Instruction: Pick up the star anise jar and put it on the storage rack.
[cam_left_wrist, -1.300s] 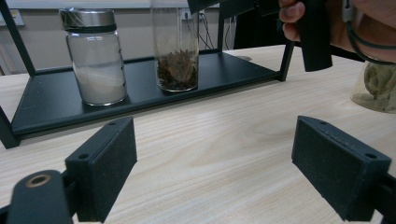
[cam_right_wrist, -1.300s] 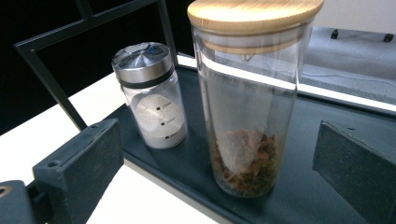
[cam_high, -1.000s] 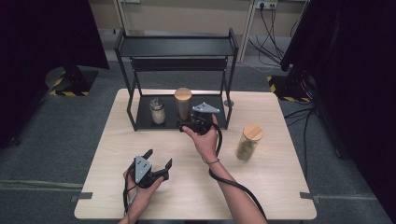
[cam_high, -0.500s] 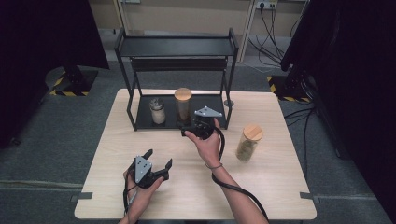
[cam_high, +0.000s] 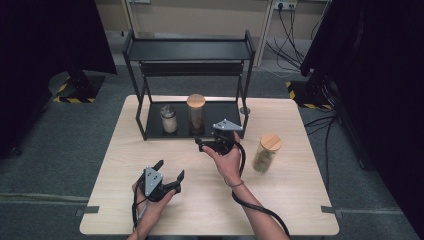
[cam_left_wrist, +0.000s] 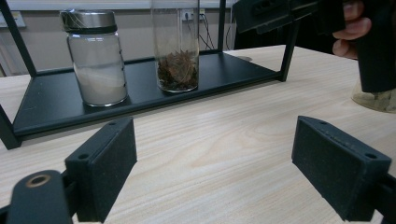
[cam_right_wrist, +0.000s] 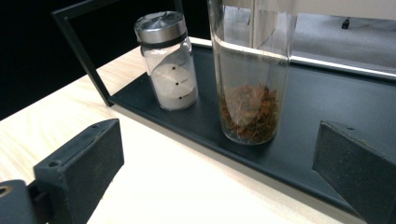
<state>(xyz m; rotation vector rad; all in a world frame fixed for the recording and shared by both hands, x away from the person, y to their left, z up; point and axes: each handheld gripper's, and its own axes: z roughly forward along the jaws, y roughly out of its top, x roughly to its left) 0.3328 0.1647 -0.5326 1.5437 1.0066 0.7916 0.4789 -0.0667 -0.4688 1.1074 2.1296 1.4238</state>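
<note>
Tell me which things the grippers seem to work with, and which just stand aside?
Likely in play: right gripper, open, facing the tall jar on the black rack.
Aside: steel-lidded jar, cork-lidded jar on the table, left gripper.

even overhead light, dark surroundings

Left hand (cam_high: 150, 197) low and left of centre in the high view, gripping the left gripper (cam_high: 170, 176), jaws spread wide and aimed toward upper right; right hand (cam_high: 227, 159) near centre, forearm stretching in from the bottom edge, holding the right gripper (cam_high: 201, 143), jaws wide apart, pointing left.
</note>
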